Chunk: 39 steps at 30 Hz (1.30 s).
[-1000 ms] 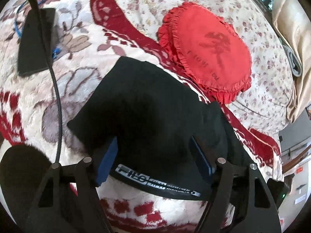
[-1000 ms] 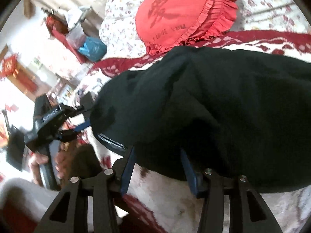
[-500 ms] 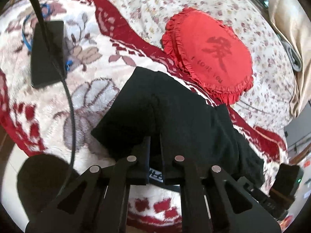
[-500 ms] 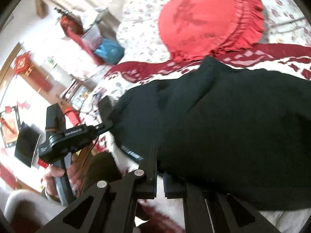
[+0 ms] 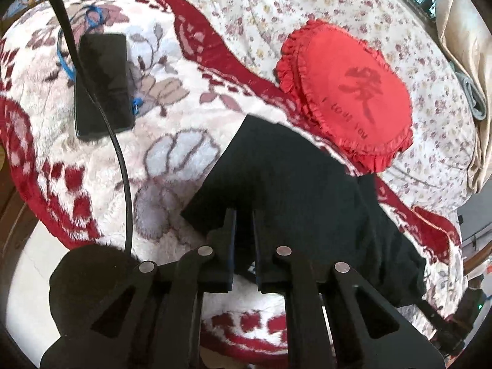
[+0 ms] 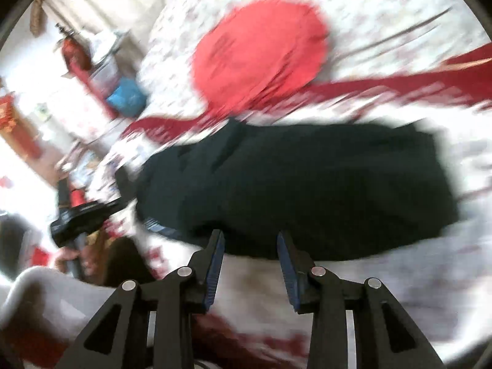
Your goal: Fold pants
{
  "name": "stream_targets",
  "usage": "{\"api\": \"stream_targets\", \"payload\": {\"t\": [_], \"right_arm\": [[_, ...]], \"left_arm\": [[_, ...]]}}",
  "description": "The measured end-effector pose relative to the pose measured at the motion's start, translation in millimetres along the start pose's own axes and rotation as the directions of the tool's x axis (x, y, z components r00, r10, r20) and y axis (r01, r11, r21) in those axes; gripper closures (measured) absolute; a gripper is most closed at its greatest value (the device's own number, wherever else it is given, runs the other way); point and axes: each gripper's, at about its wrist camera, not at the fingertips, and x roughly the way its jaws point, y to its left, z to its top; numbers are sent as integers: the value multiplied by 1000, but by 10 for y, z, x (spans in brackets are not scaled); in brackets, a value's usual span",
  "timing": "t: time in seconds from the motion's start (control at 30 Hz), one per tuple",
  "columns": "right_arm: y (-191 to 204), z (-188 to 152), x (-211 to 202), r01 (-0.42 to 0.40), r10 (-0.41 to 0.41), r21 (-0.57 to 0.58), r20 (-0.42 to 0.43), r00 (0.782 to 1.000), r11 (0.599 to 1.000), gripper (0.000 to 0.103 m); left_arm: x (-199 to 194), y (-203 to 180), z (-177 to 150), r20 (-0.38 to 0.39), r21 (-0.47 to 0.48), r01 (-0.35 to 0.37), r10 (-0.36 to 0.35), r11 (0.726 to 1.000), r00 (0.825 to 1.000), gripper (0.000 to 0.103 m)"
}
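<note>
The black pants (image 5: 292, 184) lie folded on the patterned bed blanket (image 5: 172, 166), just below a red cushion. My left gripper (image 5: 244, 218) is shut on their near edge by the printed waistband, with dark cloth pinched between the pads. The right wrist view is blurred by motion. In it the pants (image 6: 307, 190) form a dark wide bundle. My right gripper (image 6: 249, 235) sits at their near edge; its jaws are opening and nothing is pressed between the blue pads. A hand holds the left gripper (image 6: 80, 215) at the pants' left end.
A round red ruffled cushion (image 5: 347, 92) lies behind the pants on a floral sheet (image 5: 276, 3). A flat black device (image 5: 101, 83) with a blue cord lies at the far left. A black cable (image 5: 123, 169) hangs in front. A beige curtain (image 5: 461, 61) lies to the right.
My left gripper went from wide open to shut on the pants' near edge. My right gripper shut at the pants' edge, then opened and pulled back quickly.
</note>
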Motion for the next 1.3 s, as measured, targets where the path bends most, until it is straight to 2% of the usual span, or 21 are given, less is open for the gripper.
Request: {"api": "stream_targets", "payload": {"t": [0.03, 0.07, 0.13, 0.2, 0.3, 0.33, 0.37, 0.4, 0.47, 0.53, 0.7, 0.77, 0.8, 0.83, 0.87, 0.9, 0.97, 1.0, 1.1, 1.2, 1.3], "right_arm": [[-117, 56, -149, 73, -72, -4, 39, 997, 997, 68], [-206, 118, -230, 131, -131, -3, 68, 989, 991, 66], [-389, 313, -250, 290, -287, -16, 90, 954, 957, 63], [-512, 462, -95, 376, -372, -53, 77, 925, 925, 63], [-677, 629, 228, 365, -363, -54, 38, 931, 930, 66], [-728, 644, 305, 361, -360, -73, 29, 932, 930, 83], [-731, 655, 366, 394, -393, -99, 26, 919, 914, 96], [-715, 660, 380, 396, -396, -119, 27, 918, 910, 99], [-648, 705, 281, 388, -384, -129, 58, 922, 912, 99], [-645, 747, 185, 428, -418, -129, 99, 903, 895, 99], [-843, 754, 429, 525, -523, -144, 57, 850, 839, 99], [-833, 767, 428, 531, -527, -137, 66, 847, 836, 99], [-808, 769, 410, 539, -535, -142, 67, 842, 830, 92], [-781, 775, 385, 554, -551, -141, 68, 832, 820, 76], [-749, 764, 314, 575, -570, -128, 74, 818, 808, 72], [-691, 757, 222, 571, -564, -107, 89, 821, 814, 71], [-556, 747, 111, 510, -501, -76, 105, 859, 857, 70], [-430, 730, 87, 449, -441, -84, 99, 892, 890, 69], [3, 662, 186, 320, -311, -173, 82, 947, 931, 69], [442, 574, 393, 189, -182, -252, 51, 982, 949, 69], [802, 500, 663, 110, -112, -319, 11, 994, 941, 69]], "left_arm": [[-22, -52, 18, 10, 15, -4, 4, 1000, 1000, 93], [-27, -90, 29, 15, 27, -7, 7, 1000, 1000, 83], [-11, -191, 47, 25, 58, -10, 9, 998, 1000, 72], [41, -290, 46, 20, 82, -16, 14, 996, 1000, 69], [150, -419, 26, -10, 123, -21, 22, 992, 1000, 69], [181, -457, 16, -16, 140, -29, 31, 990, 999, 68], [224, -512, -2, -21, 169, -39, 43, 985, 999, 68], [260, -550, -15, -23, 193, -50, 55, 980, 998, 68], [333, -586, -29, -30, 224, -71, 80, 972, 996, 68], [405, -563, -37, -35, 231, -92, 103, 969, 994, 68], [587, -435, -117, -65, 227, -112, 130, 967, 989, 68], [556, -451, -104, -60, 232, -114, 132, 966, 989, 68], [539, -462, -101, -57, 233, -114, 130, 966, 990, 68], [508, -470, -93, -52, 232, -112, 128, 966, 990, 68], [480, -483, -87, -44, 233, -111, 125, 966, 991, 68], [449, -494, -83, -36, 237, -111, 123, 965, 992, 68], [395, -526, -70, -20, 249, -118, 126, 961, 992, 68], [375, -550, -61, -13, 255, -118, 126, 960, 992, 68], [377, -595, -39, -9, 262, -118, 125, 958, 992, 68], [370, -625, -27, -2, 263, -122, 127, 957, 992, 68], [361, -655, -19, 8, 273, -137, 141, 952, 990, 68]]}}
